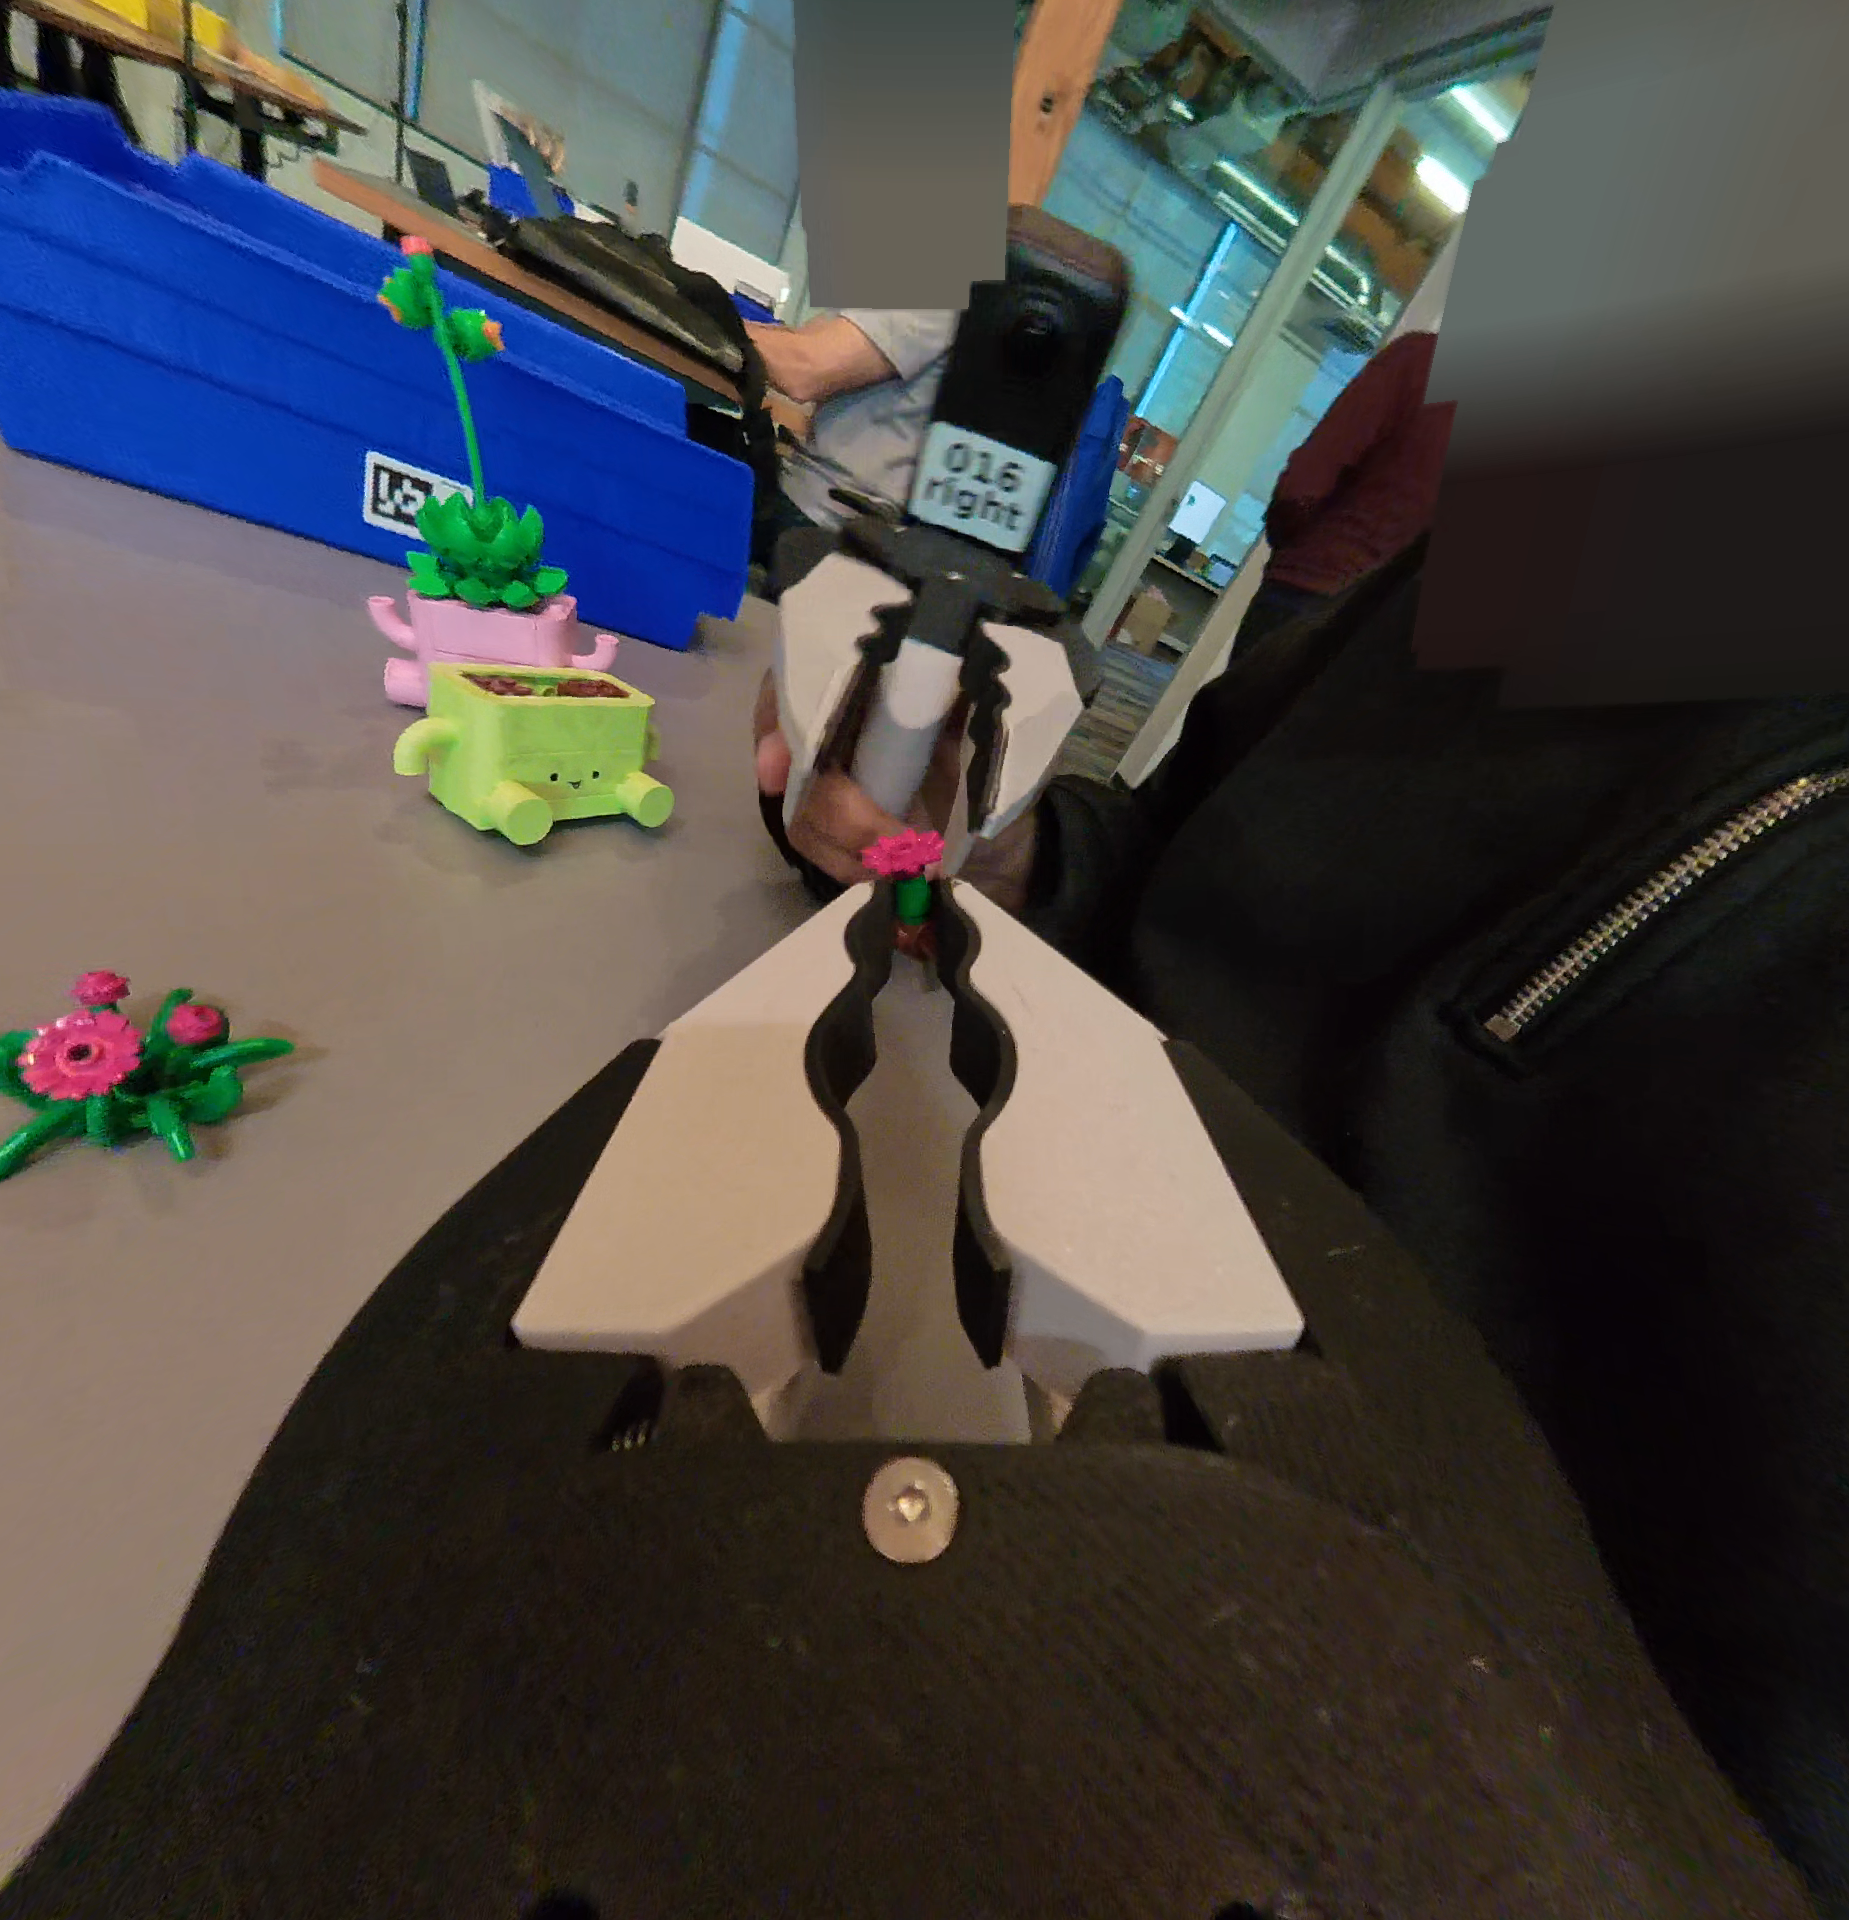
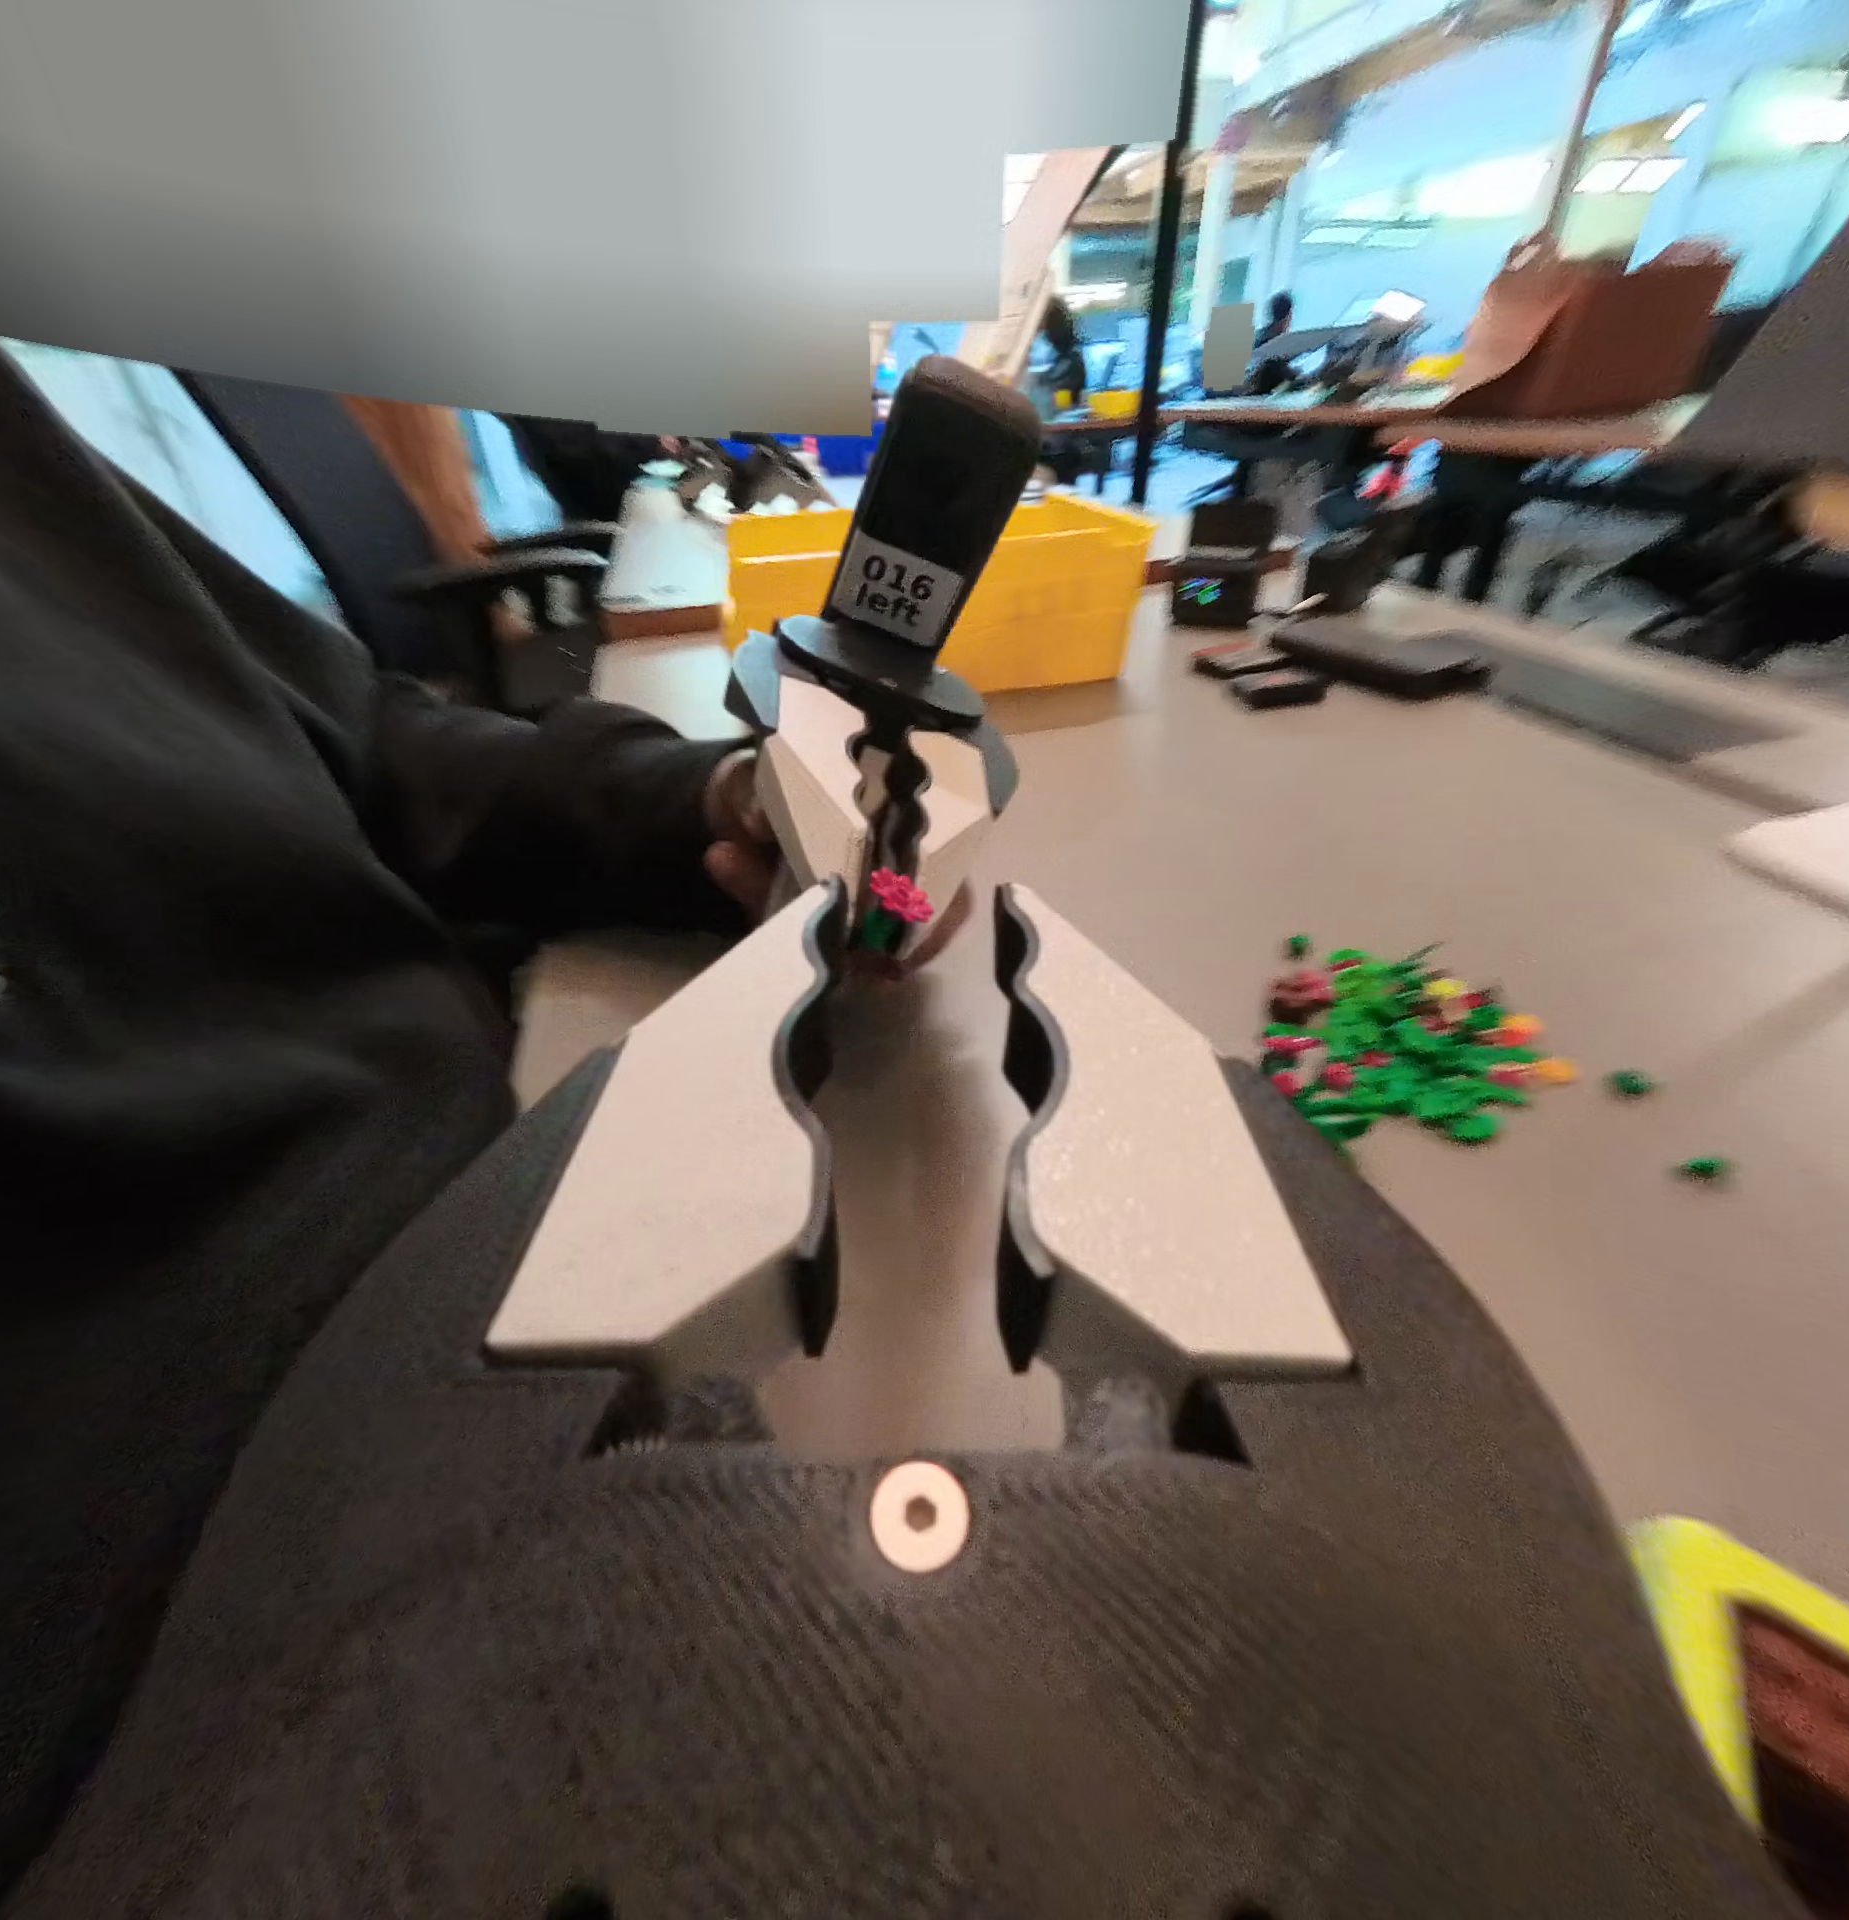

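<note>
The left hand-held gripper [image 1: 912, 914] is closed down to a narrow slit at its tips, pinching the green stem of a small pink toy flower [image 1: 902, 854] whose bloom stands just above the fingertips. Facing it and close, the right hand-held gripper [image 2: 909, 920] stands with its fingers well apart and nothing between them; the flower [image 2: 897, 896] and the tip of the left one sit just beyond its left fingertip, and whether they touch cannot be told. Both are held over the near edge of the grey table [image 1: 276, 1299], in front of a person's black zipped jacket [image 1: 1522, 1039].

On the table to the left sit a lime-green brick-built planter with a smiling face [image 1: 538, 750], a pink planter with a tall green plant [image 1: 475, 613] just behind it, and a blue bin [image 1: 276, 343] near the far edge. A loose pink-and-green flower cluster [image 1: 109, 1070] lies near the left edge. To the right lies a scattered pile of green, red and yellow pieces [image 2: 1398, 1049].
</note>
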A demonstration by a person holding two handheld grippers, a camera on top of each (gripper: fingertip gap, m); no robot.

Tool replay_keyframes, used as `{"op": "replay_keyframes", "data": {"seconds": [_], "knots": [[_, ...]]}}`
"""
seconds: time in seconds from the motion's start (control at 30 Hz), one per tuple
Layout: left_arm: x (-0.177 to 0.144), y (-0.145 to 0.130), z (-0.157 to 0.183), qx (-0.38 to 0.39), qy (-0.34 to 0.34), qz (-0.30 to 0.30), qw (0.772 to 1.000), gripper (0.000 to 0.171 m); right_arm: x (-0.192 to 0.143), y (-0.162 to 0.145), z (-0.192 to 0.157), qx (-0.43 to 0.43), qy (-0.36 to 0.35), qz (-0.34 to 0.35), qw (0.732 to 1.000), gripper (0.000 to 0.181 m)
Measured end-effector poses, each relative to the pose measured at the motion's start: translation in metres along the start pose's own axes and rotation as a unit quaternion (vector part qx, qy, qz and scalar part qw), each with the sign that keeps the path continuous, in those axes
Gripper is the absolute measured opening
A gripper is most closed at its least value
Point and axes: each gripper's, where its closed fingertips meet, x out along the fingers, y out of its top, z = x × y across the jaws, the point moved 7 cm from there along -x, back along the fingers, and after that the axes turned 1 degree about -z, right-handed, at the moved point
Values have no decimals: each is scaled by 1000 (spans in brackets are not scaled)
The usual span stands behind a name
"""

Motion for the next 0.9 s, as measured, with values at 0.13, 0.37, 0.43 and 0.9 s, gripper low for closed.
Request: {"op": "replay_keyframes", "data": {"seconds": [0.13, 0.37, 0.43, 0.9], "knots": [[2, -4, -10, -88, -13, -8, 996, 2, -4, 1, -8, -153, -74, -31, 985, 18], [9, -10, -9, -190, -65, -22, 979, 2, 0, -13, -9, -136, -31, -78, 987, 15], [10, -10, -9, -197, -72, -19, 978, 2, 0, -13, -10, -118, -11, -73, 990, 8], [8, -11, -8, -192, -85, -18, 977, 4, 1, -12, -13, -118, -5, -72, 990, 0]]}}
